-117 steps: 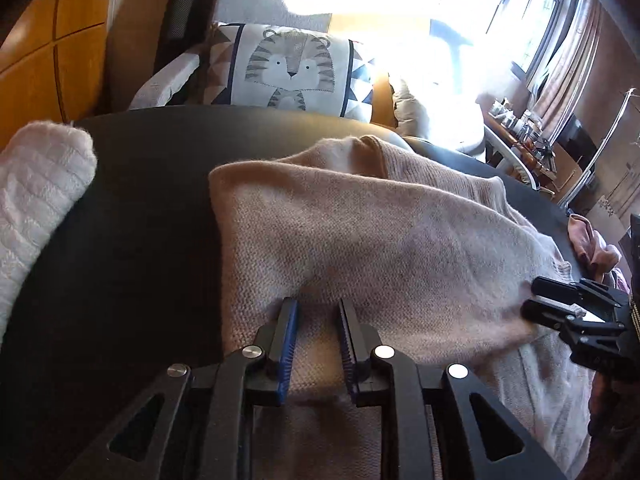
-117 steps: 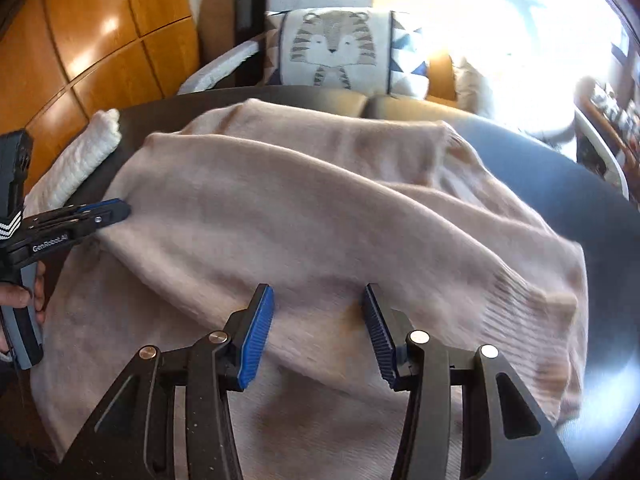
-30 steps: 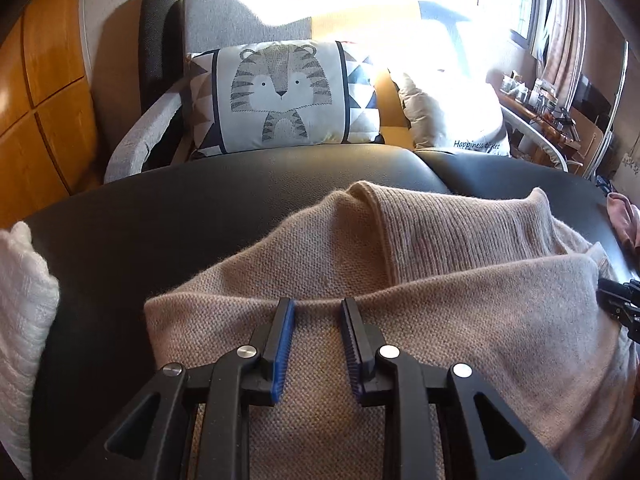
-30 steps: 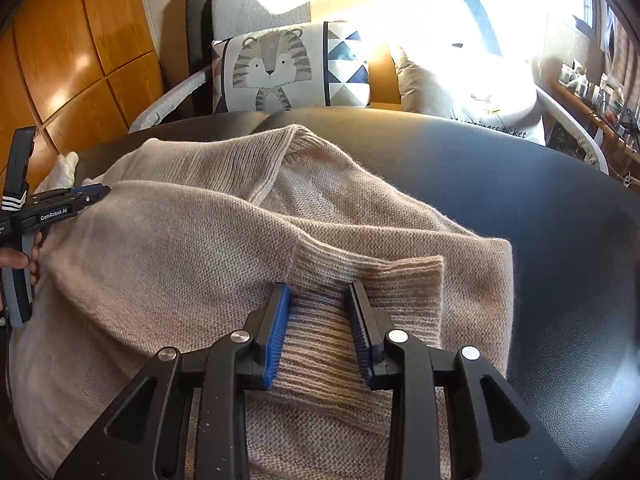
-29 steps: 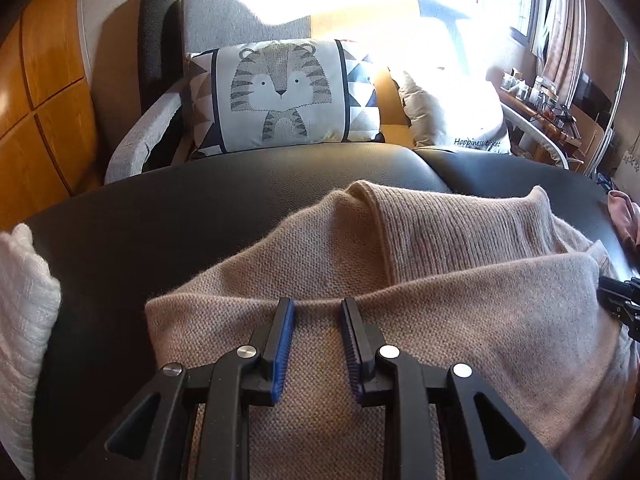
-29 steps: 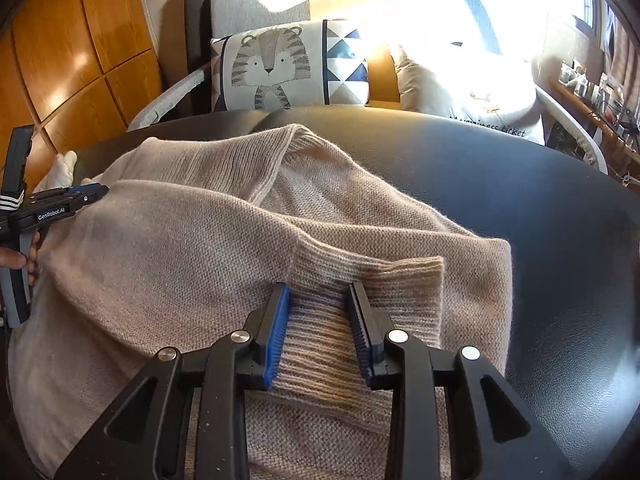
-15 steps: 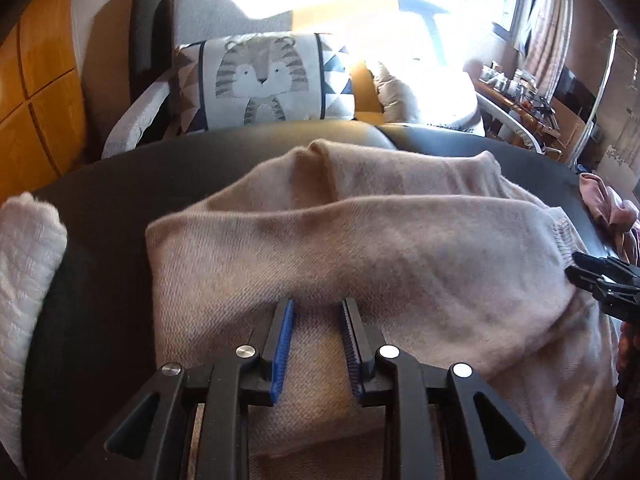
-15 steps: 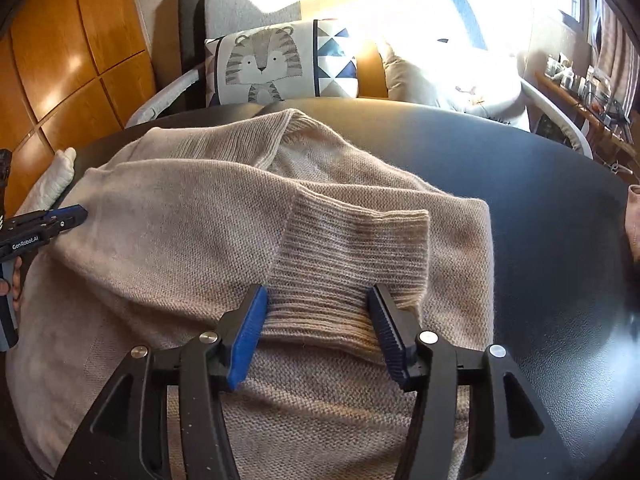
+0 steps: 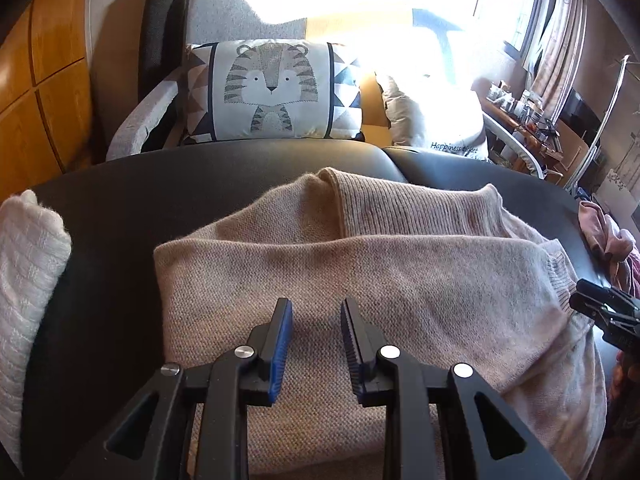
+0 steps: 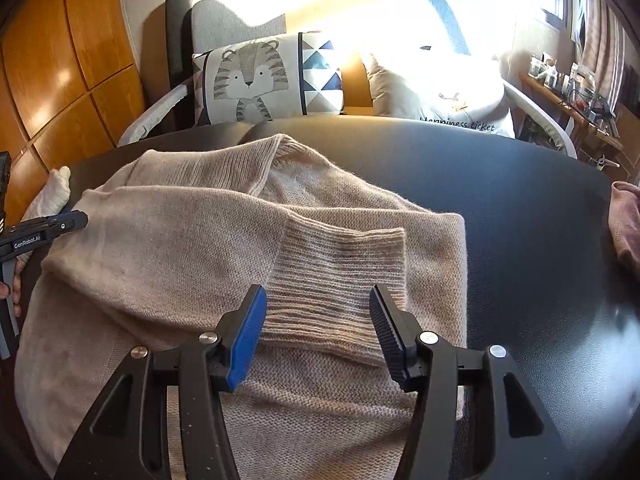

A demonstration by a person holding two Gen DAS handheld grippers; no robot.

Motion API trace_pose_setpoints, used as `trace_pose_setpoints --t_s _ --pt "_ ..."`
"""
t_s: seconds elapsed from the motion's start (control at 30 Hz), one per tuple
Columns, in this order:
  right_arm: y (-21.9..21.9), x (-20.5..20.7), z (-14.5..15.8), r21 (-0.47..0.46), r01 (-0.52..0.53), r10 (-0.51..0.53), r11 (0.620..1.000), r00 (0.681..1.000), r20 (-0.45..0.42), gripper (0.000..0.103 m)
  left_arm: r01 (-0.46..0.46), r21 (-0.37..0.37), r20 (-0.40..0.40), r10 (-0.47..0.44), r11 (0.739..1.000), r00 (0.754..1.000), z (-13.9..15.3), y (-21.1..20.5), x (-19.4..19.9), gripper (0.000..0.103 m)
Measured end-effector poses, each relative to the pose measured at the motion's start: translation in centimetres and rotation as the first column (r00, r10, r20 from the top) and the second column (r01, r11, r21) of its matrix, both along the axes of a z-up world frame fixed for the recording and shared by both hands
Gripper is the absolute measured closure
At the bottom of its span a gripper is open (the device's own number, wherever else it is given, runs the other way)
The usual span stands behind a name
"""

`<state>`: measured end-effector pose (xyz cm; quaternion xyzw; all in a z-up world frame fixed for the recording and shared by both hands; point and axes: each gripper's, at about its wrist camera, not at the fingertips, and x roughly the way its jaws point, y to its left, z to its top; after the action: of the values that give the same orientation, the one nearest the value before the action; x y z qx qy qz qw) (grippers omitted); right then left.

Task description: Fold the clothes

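Now the right gripper (image 10: pixel 318 330) has spread wide, releasing the ribbed cuff (image 10: pixel 340 270) at centre frame. Sleeve lies across the beige sweater (image 9: pixel 360 280); the left gripper (image 9: pixel 316 336) stands parted, holding nothing.

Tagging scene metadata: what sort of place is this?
Likely a home living room: an armchair with a tiger-print cushion, a curtained window, and a beige knit sweater being folded on a black table.
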<state>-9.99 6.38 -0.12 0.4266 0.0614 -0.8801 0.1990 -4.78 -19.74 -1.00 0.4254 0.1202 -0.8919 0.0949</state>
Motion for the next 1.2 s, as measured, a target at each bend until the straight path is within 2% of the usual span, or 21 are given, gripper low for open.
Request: trace_pose_setpoints --t_s 0.13,0.27,0.47,0.73,0.83,0.9,0.93,1.07,1.13,1.2 --pt "-0.2 -1.1 -2.0 0.005 -0.026 0.025 1.0 0.998 0.063 0.044 0.014 -0.024 0.023 -0.013 1.0 1.0 -1.4 0.5 -0.2 0.077" --pt "-0.4 -1.0 -2.6 0.026 -0.049 0.048 0.998 0.998 0.032 0.037 0.007 -0.018 -0.005 -0.007 1.0 1.0 -1.9 0.2 -0.1 0.076" --pt "-0.8 -2.0 -3.0 0.038 -0.045 0.044 0.998 0.999 0.031 0.035 -0.009 0.002 -0.029 0.009 1.0 1.0 -2.3 -0.4 -0.5 0.075" --pt "-3.0 -7.3 -2.9 0.096 -0.064 0.062 0.993 0.998 0.026 0.032 -0.033 -0.041 0.0 0.033 0.999 0.999 -2.1 -1.8 -4.8 0.073" --pt "-3.5 -10.0 -2.7 0.144 -0.059 0.055 0.988 0.998 0.036 0.017 -0.04 -0.05 0.022 0.041 0.998 0.999 -2.0 -2.7 -6.8 0.072" --pt "-3.1 -11.2 -2.1 0.126 -0.045 0.035 0.991 0.997 0.075 0.014 -0.036 -0.031 0.054 0.038 0.999 0.998 -1.6 -3.3 -7.5 0.072" --pt "-2.8 -11.0 -1.4 0.126 -0.03 0.022 0.992 0.997 0.068 0.014 -0.032 -0.015 0.07 0.033 0.999 0.997 -1.3 -3.5 -7.6 0.072" --pt "-1.7 -7.0 2.0 0.031 -0.052 0.051 0.998 0.999 0.003 0.015 0.026 0.023 0.042 -0.027 0.999 0.999 0.6 -2.5 -4.9 0.073" --pt "-2.1 -5.0 2.4 -0.007 -0.083 0.083 0.997 0.997 0.006 0.015 0.063 0.033 0.044 -0.065 0.997 0.997 0.5 -1.3 -4.0 0.073" --pt "-3.2 -3.9 2.4 0.019 -0.091 0.091 0.996 0.996 -0.021 0.015 0.093 0.028 0.054 -0.095 0.995 0.994 0.0 0.1 -3.8 0.073"
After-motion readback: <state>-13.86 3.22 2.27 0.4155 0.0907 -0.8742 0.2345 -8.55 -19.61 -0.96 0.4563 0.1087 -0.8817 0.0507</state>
